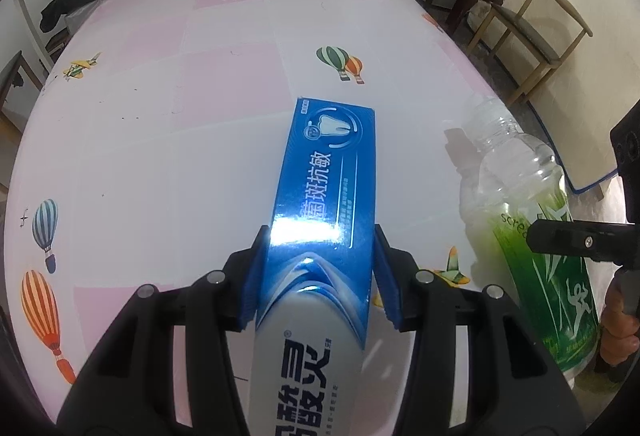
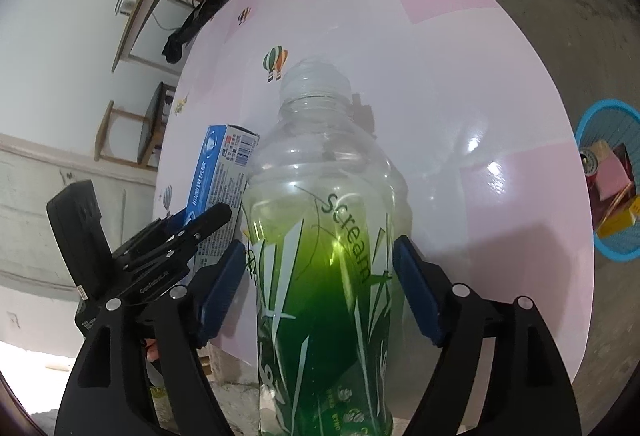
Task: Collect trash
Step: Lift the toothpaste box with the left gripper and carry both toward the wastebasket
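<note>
We found the left gripper clamped on a blue toothpaste box, its blue pads pressed against both long sides, the box slanting out above the table. The right gripper stood wide, its pads either side of a clear plastic bottle with a green label; a narrow gap showed on each side, so we recorded no grip. The uncapped bottle was just right of the box. A blue basket holding rubbish stood on the floor, well apart to the right.
</note>
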The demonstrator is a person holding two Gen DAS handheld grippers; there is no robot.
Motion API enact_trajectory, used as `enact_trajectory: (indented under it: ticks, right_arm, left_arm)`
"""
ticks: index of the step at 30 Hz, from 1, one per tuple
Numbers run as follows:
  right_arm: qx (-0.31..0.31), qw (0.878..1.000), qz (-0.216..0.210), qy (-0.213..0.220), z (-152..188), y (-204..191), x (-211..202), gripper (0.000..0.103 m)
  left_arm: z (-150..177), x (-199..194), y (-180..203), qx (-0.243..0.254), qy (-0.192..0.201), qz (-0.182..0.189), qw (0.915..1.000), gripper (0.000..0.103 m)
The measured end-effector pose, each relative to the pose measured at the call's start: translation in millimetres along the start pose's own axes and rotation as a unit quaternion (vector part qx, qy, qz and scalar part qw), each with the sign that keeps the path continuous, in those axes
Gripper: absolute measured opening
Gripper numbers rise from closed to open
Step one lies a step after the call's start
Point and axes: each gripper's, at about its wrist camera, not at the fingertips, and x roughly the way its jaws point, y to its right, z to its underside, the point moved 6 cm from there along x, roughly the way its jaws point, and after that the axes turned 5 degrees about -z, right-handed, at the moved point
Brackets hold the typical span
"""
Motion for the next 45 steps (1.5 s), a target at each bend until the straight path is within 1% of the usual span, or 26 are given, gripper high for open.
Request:
enact_trajectory:
  ticks: [3,6,8,14,23,30,32,33,36,40,45]
  right_arm:
    - [-0.015,1.0,0.011,-0.007,-0.4,-3.4,2.7,0.075]
    - [-0.037,0.999,0.031,-0.014,0.4,-7.9,5.2,0.075]
    - [-0.054,0.997,0.046,-0.019,1.4,-12.6,8.5,0.075]
    - [-0.085,0.993,0.074,-0.031,1.6,-19.6,14.1,0.077]
    - [-0.139,0.981,0.125,-0.044,0.2,-29.9,24.8,0.077]
    - [-0.16,0.976,0.143,-0.041,-2.6,-34.0,29.5,0.077]
    - [-0.162,0.975,0.147,-0.036,-2.1,-33.6,29.3,0.073]
    - [-0.161,0.975,0.15,-0.032,-1.2,-33.0,28.3,0.068]
    - [-0.147,0.979,0.137,-0.024,-3.2,-30.6,25.3,0.066]
    - [-0.111,0.988,0.104,-0.005,-4.6,-22.1,17.2,0.066]
    - [-0.081,0.994,0.072,0.009,-2.9,-15.6,12.5,0.066]
  left_arm:
    - [-1.1,2.6,0.8,0.003,-0.001,-0.004,1.0,0.046]
    - [-1.2,2.9,1.7,0.006,0.0,-0.008,1.0,0.046]
    - [-1.3,3.2,2.0,0.007,0.001,-0.01,0.9999,0.046]
    - [-2.2,4.7,3.0,0.01,0.002,-0.014,0.9998,0.046]
    - [-1.9,4.6,5.7,0.013,0.006,-0.02,0.9997,0.046]
    - [-1.7,3.8,4.4,0.01,0.008,-0.021,0.9997,0.045]
    - [-1.5,3.4,3.1,0.007,0.009,-0.02,0.9997,0.045]
    - [-1.2,3.0,2.7,0.007,0.01,-0.021,0.9997,0.045]
    - [-0.5,1.7,0.6,0.003,0.013,-0.02,0.9997,0.045]
    - [-0.3,-1.7,-3.3,0.0,0.021,-0.02,0.9996,0.044]
    - [-1.8,-13.3,-5.9,-0.002,0.036,-0.015,0.9992,0.044]
